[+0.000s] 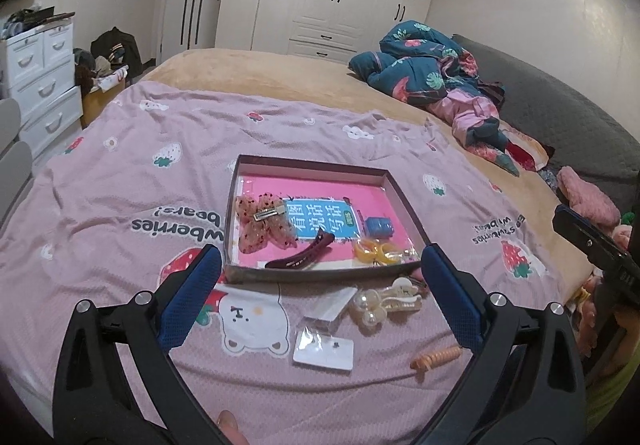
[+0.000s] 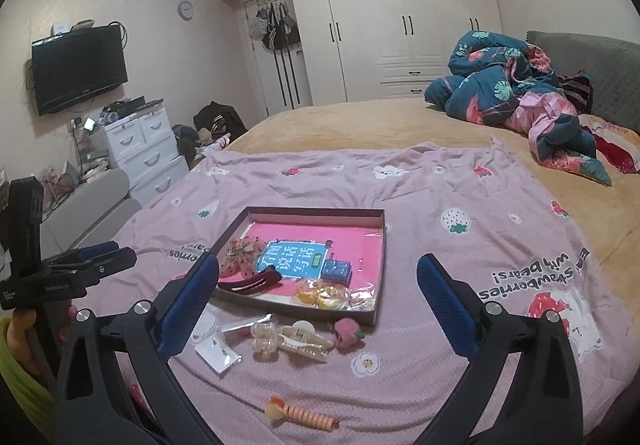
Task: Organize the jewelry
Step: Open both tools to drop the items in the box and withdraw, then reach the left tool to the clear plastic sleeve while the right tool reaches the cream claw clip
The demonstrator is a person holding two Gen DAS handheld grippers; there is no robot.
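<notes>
Pearl clip just beyond left claw; both claws wide, right claw empty.

One box holds four things: one bow clip, one dark red clip, one blue case, one yellow ring pair. Outside it lie two cards, one pearl clip, one orange coil.
</notes>
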